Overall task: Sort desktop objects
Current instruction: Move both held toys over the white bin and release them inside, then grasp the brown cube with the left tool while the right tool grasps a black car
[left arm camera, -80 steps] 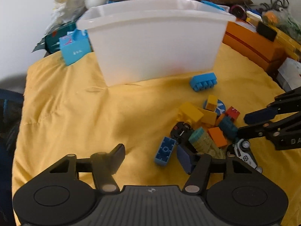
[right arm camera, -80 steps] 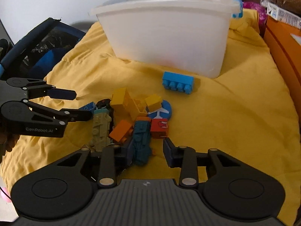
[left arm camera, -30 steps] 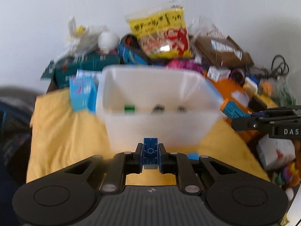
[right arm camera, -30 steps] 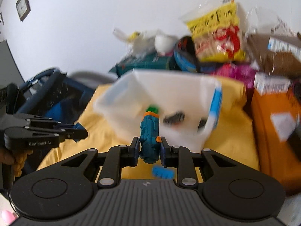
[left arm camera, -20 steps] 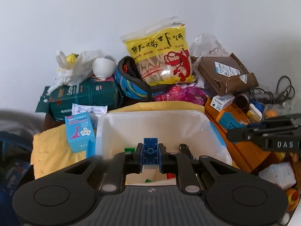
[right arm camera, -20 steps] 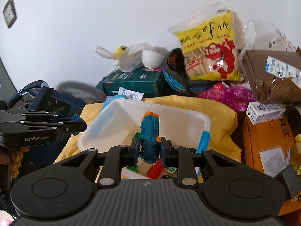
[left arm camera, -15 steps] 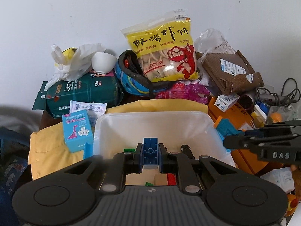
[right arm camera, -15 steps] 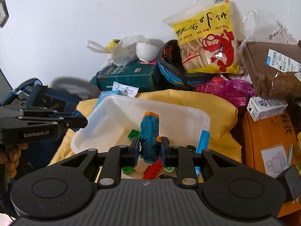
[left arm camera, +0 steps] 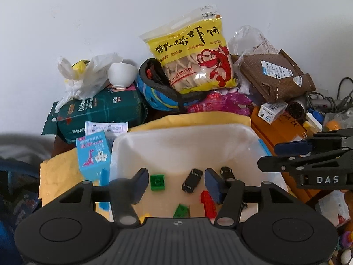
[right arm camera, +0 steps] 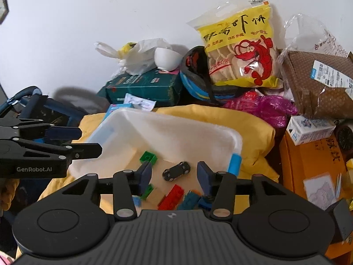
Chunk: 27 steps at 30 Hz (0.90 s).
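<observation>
Both grippers hover over the white plastic bin (left arm camera: 183, 132) (right arm camera: 176, 130) on the yellow cloth. My left gripper (left arm camera: 176, 182) is open with nothing between its fingers; my right gripper (right arm camera: 174, 174) is open and empty too. Inside the bin lie a green brick (left arm camera: 157, 182) (right arm camera: 149, 157), a black toy car (left arm camera: 192, 180) (right arm camera: 176, 171), a red brick (left arm camera: 207, 203) (right arm camera: 172, 197), a second green brick (left arm camera: 181, 211) and a teal toy (right arm camera: 189, 199) beside a dark blue brick (right arm camera: 204, 202). The other gripper shows at each view's side.
Behind the bin are a yellow snack bag (left arm camera: 192, 59), a dark green pack (left arm camera: 99, 112), a white bowl (left arm camera: 122, 72), a helmet (left arm camera: 158, 95) and a brown parcel (left arm camera: 273, 77). An orange box (right arm camera: 313, 167) stands right; a light blue card box (left arm camera: 93, 154) stands left.
Both grippers opened over the bin. The blue brick left my left gripper and the teal toy left my right gripper; the teal toy now lies in the bin.
</observation>
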Each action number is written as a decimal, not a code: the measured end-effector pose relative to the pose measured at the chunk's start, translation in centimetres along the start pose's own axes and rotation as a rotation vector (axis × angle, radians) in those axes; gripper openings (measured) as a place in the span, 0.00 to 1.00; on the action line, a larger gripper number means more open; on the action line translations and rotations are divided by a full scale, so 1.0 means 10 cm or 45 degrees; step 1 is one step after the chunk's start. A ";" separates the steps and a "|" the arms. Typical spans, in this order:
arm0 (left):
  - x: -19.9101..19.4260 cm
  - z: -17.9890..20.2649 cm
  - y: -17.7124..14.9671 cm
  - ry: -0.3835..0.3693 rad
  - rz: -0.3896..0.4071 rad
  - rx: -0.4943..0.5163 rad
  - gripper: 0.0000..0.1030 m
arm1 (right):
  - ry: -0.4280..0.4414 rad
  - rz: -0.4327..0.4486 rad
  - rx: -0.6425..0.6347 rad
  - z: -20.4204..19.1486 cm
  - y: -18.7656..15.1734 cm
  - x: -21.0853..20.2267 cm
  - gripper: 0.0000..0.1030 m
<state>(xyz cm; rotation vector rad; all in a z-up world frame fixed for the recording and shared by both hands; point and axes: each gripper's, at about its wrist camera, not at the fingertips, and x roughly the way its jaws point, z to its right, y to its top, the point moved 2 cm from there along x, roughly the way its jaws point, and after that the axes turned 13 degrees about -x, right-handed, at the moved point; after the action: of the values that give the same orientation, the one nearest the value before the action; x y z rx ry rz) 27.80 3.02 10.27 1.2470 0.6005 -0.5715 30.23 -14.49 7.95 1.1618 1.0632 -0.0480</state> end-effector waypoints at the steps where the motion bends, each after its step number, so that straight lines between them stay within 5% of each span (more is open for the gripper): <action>1: -0.05 -0.01 -0.08 -0.004 0.011 0.011 0.58 | 0.011 0.009 -0.007 -0.03 -0.06 -0.04 0.50; 6: -0.32 -0.05 -0.80 -0.043 0.006 0.062 0.58 | 0.085 0.011 -0.084 -0.36 -0.70 -0.27 0.50; 11: -0.47 -0.13 -1.87 -0.067 -0.130 0.056 0.58 | 0.184 -0.106 -0.072 -0.77 -1.57 -0.35 0.50; 15: -0.47 -0.09 -2.42 -0.091 -0.239 0.056 0.58 | 0.230 -0.173 -0.091 -1.09 -2.04 -0.37 0.50; 20: -0.31 0.05 -2.58 -0.081 -0.240 0.133 0.57 | 0.215 -0.214 -0.060 -1.14 -2.24 -0.38 0.50; 24: -0.17 0.10 -2.65 -0.114 -0.289 0.117 0.32 | 0.209 -0.203 -0.091 -1.22 -2.29 -0.47 0.55; 27: -0.22 0.06 -2.70 -0.112 -0.266 0.109 0.32 | 0.205 -0.177 -0.098 -1.35 -2.27 -0.46 0.64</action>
<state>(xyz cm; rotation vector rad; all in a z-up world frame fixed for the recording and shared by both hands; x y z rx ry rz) 7.64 -3.37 -6.62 1.2398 0.6417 -0.8300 6.88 -16.65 -5.05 1.0344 1.2765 -0.0227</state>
